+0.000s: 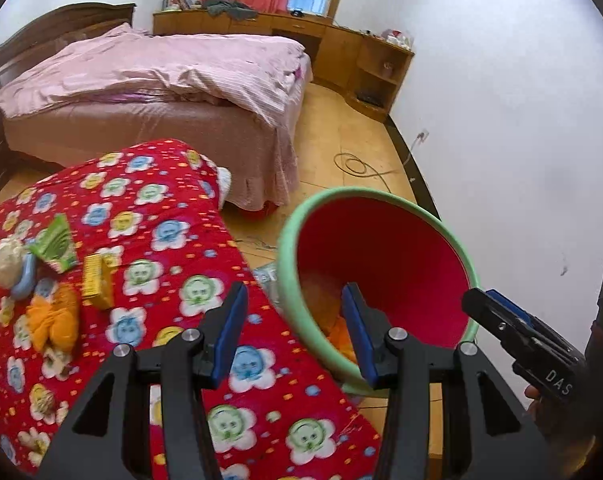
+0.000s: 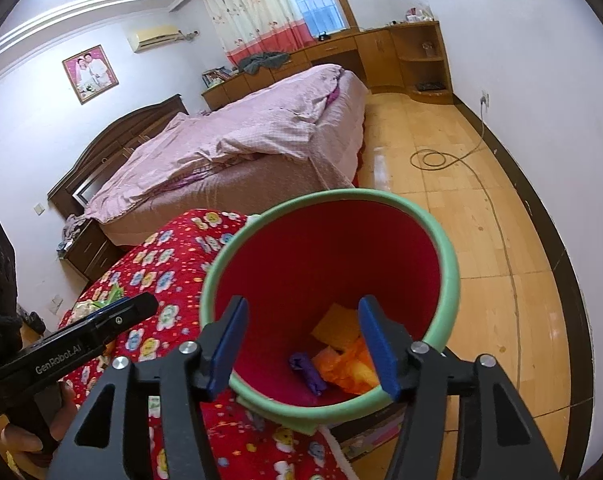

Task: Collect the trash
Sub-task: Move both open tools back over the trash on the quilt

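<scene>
A: What lies at the left?
B: Trash lies on the red quilt: a green wrapper, a yellow box, orange paper.
A: And the grippers?
B: The left gripper stands half open, empty, above the quilt edge. The right gripper is wide, empty, over the bin, where more trash lies.

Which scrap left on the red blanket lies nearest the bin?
The yellow box. It sits on the bin side of the pile; the green wrapper, white wad and orange wrapper all lie farther left.
</scene>
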A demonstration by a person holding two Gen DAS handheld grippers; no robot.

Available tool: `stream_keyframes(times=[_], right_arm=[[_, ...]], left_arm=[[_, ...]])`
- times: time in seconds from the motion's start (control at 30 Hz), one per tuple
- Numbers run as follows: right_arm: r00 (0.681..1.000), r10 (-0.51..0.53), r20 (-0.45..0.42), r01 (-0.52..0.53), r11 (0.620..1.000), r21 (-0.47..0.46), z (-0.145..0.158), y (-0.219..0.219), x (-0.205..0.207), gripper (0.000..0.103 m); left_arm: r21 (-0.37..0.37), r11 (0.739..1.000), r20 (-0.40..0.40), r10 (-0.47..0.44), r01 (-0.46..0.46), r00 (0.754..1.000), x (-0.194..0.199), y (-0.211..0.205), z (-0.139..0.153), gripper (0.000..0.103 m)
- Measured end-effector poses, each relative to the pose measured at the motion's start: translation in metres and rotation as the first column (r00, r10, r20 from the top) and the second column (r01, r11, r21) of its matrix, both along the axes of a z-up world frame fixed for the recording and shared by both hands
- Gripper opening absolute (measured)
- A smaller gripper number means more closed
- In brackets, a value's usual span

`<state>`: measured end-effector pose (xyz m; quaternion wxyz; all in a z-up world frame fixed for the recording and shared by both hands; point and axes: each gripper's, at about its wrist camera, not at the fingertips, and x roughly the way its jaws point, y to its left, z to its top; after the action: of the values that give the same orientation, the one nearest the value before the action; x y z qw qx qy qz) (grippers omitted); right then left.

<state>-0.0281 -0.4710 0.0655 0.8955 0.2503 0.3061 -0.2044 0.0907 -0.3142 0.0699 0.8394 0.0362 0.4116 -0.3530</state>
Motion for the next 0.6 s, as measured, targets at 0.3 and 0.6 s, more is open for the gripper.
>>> stream_keyframes(times=[0.3,0.6], right_arm=[[0.998,0.050,0.034,-0.050,0.999,-0.003,0.015,0.028,0.014,0.070],[0.992,0.118,0.044,-0.118,0.993,0.001,0.020,0.058,0.043,0.074]], left_arm=[[-0.014,0.996,0.027,0.092,-0.092,0.995,0.010,0.054,0.011,0.049],[-0.012,0.979,0.040,0.203,-0.202,0.978,0.030,0.109,0.016,0.049]])
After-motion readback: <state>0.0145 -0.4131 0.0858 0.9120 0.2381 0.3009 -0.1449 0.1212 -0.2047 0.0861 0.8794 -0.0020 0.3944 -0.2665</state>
